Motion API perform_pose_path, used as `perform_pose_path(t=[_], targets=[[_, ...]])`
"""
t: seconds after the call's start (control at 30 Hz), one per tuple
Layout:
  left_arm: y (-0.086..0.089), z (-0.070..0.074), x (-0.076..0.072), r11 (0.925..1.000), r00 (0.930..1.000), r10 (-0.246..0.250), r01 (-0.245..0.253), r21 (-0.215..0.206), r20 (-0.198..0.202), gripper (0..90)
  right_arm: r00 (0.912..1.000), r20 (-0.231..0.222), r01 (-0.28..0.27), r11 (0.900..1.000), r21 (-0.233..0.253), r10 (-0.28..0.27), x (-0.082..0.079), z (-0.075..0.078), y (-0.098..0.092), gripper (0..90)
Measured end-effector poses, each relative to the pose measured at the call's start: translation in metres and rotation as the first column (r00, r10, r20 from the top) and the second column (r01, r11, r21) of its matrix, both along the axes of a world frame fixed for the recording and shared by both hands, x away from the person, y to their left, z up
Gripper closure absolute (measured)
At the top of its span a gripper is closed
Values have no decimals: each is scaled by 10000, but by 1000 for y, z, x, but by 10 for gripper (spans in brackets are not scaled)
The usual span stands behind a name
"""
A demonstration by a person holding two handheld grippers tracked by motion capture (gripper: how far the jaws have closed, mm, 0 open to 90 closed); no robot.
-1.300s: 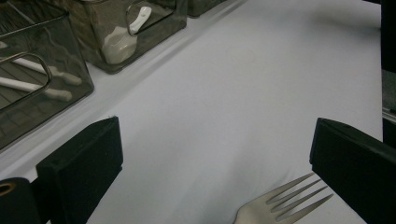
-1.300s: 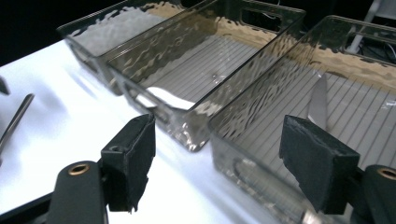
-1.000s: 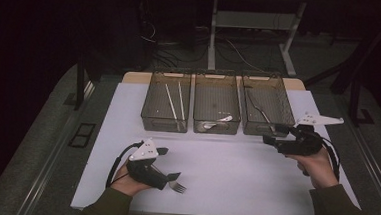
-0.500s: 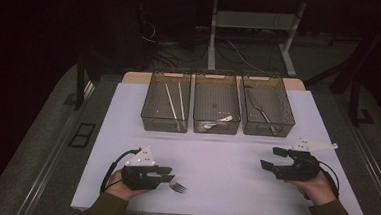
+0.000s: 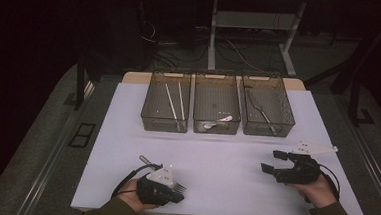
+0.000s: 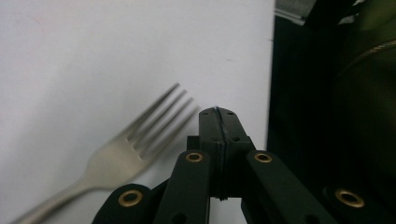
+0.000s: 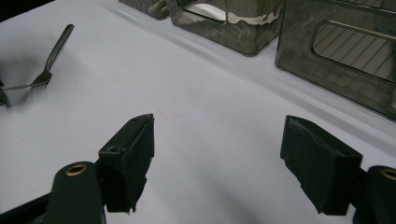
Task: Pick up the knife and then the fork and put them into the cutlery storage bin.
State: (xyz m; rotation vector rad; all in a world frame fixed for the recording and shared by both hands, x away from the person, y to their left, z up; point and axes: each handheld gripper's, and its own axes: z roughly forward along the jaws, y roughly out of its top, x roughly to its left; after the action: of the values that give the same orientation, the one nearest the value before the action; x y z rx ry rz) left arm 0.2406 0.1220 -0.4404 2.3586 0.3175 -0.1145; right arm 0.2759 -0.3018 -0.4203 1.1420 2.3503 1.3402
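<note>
— Where's the fork [image 6: 116,156] right now?

— Flat on the white table [image 5: 225,155], near its front edge at about seven o'clock from the middle. It lies just beside my left gripper [image 6: 218,112], tines pointing toward one o'clock in the left gripper view, not between the jaws.

— So you aren't holding it?

— No. My left jaws are pressed together on nothing. I'd guess the fork waits there to be sorted into one of the three bins [image 5: 217,109] at twelve o'clock, where other cutlery already lies.

— And your right side?

— My right gripper [image 5: 276,162] sits low at four o'clock, hand behind it, jaws spread wide and empty, aimed across the table toward nine o'clock, probably ready to help.
</note>
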Motion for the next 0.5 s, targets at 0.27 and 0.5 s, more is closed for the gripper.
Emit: perform_pose_path(t=[0.27, 0.5], targets=[[-22, 2, 31, 9987, 9951, 489, -499, 95, 861, 889, 10000, 18, 52, 10000, 40, -52, 1, 0, -1, 258], [-36, 2, 48, 9986, 9935, 527, -534, 44, 1012, 889, 10000, 41, 51, 10000, 64, -51, 1, 1, -1, 258]])
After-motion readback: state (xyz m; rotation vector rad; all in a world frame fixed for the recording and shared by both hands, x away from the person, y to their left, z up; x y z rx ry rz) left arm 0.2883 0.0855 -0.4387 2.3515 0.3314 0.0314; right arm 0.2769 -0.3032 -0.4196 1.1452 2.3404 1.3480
